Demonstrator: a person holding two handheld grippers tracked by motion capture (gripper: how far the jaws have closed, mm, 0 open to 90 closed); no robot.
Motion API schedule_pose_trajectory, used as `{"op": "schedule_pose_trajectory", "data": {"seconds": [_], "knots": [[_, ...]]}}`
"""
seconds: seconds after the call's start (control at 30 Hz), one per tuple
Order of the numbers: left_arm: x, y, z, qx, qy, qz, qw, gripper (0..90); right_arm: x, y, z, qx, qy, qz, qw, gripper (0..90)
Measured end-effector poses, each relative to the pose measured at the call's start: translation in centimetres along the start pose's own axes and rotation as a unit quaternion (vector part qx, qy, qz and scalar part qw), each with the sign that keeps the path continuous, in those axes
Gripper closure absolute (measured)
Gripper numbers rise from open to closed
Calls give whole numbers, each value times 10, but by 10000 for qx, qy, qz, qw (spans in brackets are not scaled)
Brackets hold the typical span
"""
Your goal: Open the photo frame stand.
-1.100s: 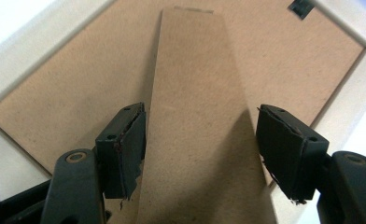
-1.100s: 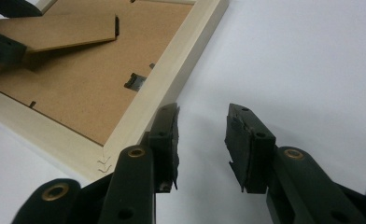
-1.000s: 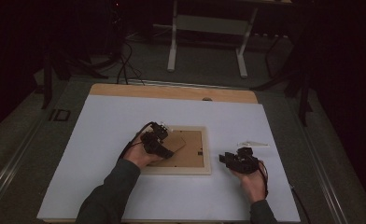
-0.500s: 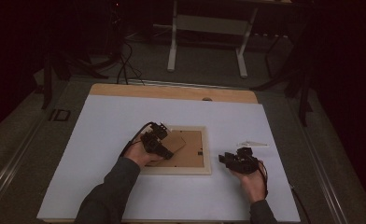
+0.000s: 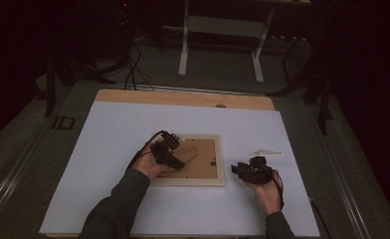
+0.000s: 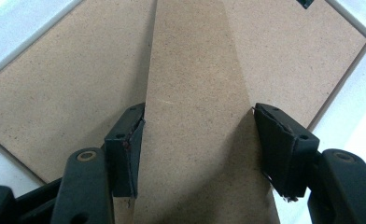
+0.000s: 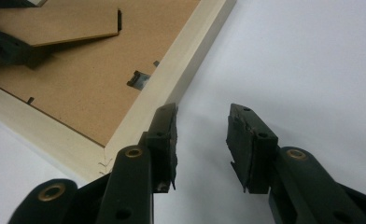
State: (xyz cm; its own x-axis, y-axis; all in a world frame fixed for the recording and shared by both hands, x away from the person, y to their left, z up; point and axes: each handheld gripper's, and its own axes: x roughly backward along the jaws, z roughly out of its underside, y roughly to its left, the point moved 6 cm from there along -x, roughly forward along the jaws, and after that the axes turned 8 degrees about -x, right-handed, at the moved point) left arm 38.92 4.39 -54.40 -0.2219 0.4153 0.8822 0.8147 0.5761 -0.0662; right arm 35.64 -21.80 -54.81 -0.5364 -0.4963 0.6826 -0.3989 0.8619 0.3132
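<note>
Now: you are working the easel stand [image 6: 195, 70] on the back of the picture frame [image 5: 203, 181], which lies face down in the middle of the white table [image 5: 133, 129].
Left gripper [image 6: 198, 112]: its jaws have just been closing a little, with the stand between them. The pads meet both long edges of the stand, so it looks gripped.
Stand: in the right gripper view its free end stands raised off the backing board [image 7: 78, 88], with shadow beneath it.
Right gripper [image 7: 202, 116]: released, jaws apart with nothing between them, low over the table just beside the frame's right near corner.
Grip advice: hold the stand by its edges and squeeze lightly. Thin hardboard may bow or slip out if you pinch hard.
Motion advice: swing the stand about its hinge rather than pulling it straight. A straight pull would likely drag the whole frame.
Support: press the right gripper onto the pale rail if the frame starts to slide.
Watch: the metal clip [image 7: 138, 79] near the right rail, and keep your cable off the backing.
</note>
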Motion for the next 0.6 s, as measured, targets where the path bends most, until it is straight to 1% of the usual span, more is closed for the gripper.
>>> {"op": "schedule_pose_trajectory", "data": {"seconds": [0.13, 0.17, 0.27, 0.4, 0.5, 0.6], "knots": [[0, 0, 0, -21, -3, -26, 10000, 396, -1, 0, -3, 40, 26, 10, 10000, 620], [0, -1, 0, -55, -2, -71, 10000, 396, -1, 0, -4, 35, 20, -4, 10000, 620], [0, -2, 0, -97, -9, -141, 9999, 396, -5, 0, -8, 73, 66, -158, 9998, 608], [0, -2, 1, -128, -41, -183, 9997, 396, -10, -1, -10, 51, 140, -252, 9996, 608], [0, -3, 1, -149, -62, -227, 9996, 396, -13, -1, -16, 31, 158, -293, 9994, 608], [1, -4, 1, -167, -82, -279, 9994, 396, -14, 1, -23, 87, 185, -306, 9993, 605]]}}
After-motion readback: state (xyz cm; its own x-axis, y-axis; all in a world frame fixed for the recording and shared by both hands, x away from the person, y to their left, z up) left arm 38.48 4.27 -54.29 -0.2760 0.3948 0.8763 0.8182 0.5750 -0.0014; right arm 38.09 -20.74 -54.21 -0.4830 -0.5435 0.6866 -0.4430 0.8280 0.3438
